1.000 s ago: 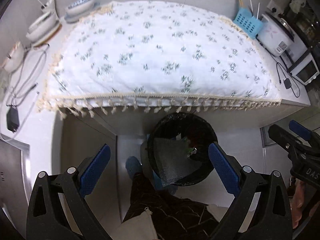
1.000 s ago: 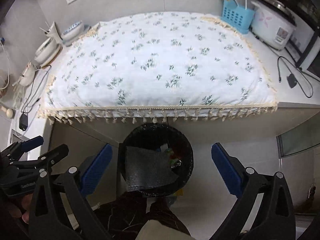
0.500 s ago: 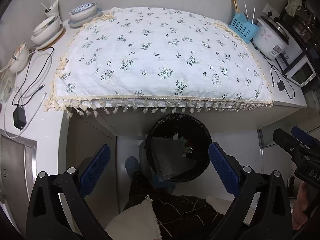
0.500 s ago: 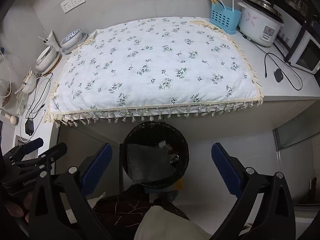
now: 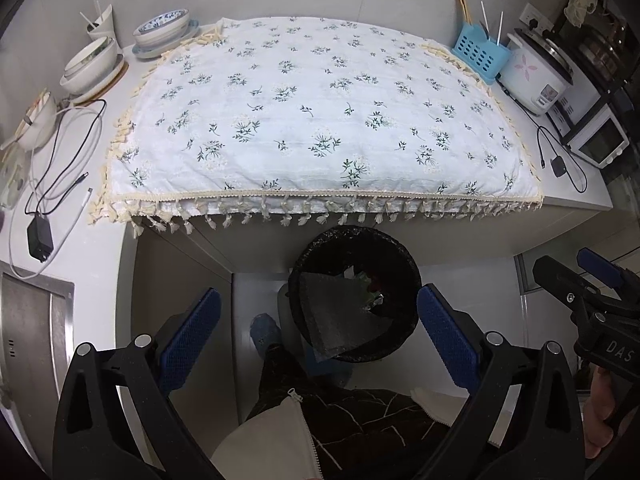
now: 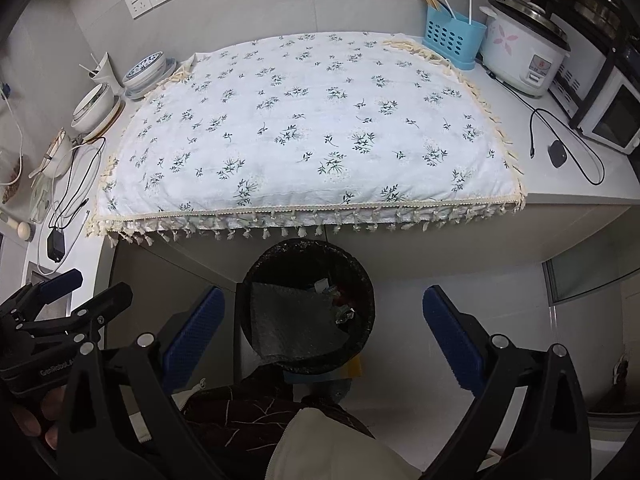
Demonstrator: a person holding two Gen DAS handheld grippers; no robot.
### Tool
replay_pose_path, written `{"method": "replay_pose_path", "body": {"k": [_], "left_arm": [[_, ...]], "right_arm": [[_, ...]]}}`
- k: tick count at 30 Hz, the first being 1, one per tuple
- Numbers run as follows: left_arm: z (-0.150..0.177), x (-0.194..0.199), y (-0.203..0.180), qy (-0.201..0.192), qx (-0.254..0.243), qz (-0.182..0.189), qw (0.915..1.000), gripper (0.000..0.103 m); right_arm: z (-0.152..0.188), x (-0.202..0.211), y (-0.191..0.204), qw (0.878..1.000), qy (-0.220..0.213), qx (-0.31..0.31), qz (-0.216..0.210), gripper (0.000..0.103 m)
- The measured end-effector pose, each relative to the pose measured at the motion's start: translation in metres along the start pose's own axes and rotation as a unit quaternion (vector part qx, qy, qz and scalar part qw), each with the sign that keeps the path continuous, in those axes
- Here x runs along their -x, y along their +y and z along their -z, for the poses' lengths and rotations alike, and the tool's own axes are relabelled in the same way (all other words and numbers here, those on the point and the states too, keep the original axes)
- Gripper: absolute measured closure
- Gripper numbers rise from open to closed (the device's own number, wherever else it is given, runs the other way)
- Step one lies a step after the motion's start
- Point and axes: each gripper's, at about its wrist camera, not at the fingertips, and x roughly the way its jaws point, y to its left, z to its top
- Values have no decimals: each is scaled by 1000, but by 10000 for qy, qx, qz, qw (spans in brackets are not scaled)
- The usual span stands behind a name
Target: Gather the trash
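Note:
A black-lined trash bin (image 5: 352,236) stands on the floor below the counter's front edge. It holds a grey bubble-wrap sheet (image 5: 340,316) and small crumpled wrappers (image 5: 372,300). My left gripper (image 5: 320,336) is open and empty, held high above the bin. In the right wrist view the same bin (image 6: 308,246), sheet (image 6: 288,324) and wrappers (image 6: 340,308) lie below my right gripper (image 6: 322,334), which is open and empty too. Each gripper shows in the other's view: the right gripper (image 5: 564,264) at the right edge, the left gripper (image 6: 100,284) at the lower left.
A white floral tablecloth (image 5: 320,120) covers the counter. Bowls (image 5: 92,64), cables and a charger (image 5: 40,236) lie on the left by a sink (image 5: 32,320). A blue utensil holder (image 5: 480,56), a rice cooker (image 5: 536,80) and a small oven (image 5: 596,140) stand on the right. The person's legs (image 5: 340,408) are below.
Both grippers have risen and drawn back from the counter, so the bin and tablecloth look smaller. Both stay open and empty. The bin's contents have not moved.

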Motion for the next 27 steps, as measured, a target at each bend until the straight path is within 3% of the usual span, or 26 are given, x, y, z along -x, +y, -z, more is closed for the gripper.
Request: {"method": "replay_pose_path", "body": {"k": [27], "left_arm": [[0,1,-6,-9,28,69,10000,7]], "right_arm": [[0,-3,-3,10000,36,46,35,8]]}}
